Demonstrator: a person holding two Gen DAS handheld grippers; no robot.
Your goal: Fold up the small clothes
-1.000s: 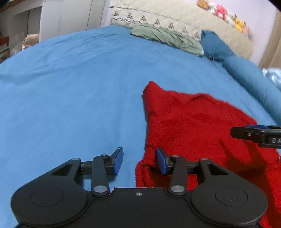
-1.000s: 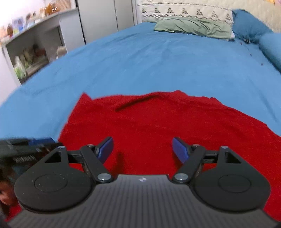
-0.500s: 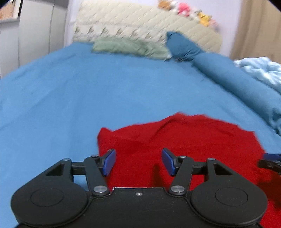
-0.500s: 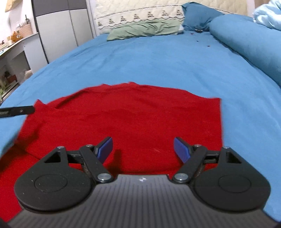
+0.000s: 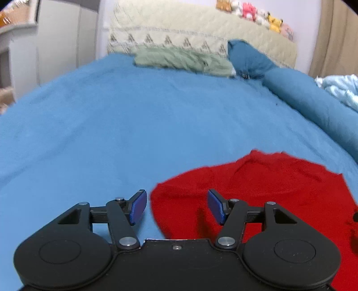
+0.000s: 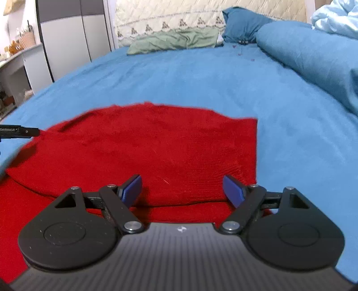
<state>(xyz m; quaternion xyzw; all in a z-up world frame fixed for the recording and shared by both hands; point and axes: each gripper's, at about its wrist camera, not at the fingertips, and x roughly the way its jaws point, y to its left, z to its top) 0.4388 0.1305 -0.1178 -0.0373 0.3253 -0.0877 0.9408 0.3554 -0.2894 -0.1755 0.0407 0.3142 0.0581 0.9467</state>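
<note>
On the bed, covered by a blue sheet, a green pillow and a dark blue pillow lie at the far end against a quilted headboard, and a long blue rolled duvet runs along the right side; nothing lies between the grippers and the garment. A red garment lies flat on the sheet near the front, folded so that a top layer ends in a straight right edge over a lower layer. Both the left hand-held gripper and the right hand-held gripper have just been opening; their jaws stand apart above the cloth and hold nothing. Only the left view shows plush toys on the headboard; only the right view shows a grey wardrobe and the garment's right edge.
</note>
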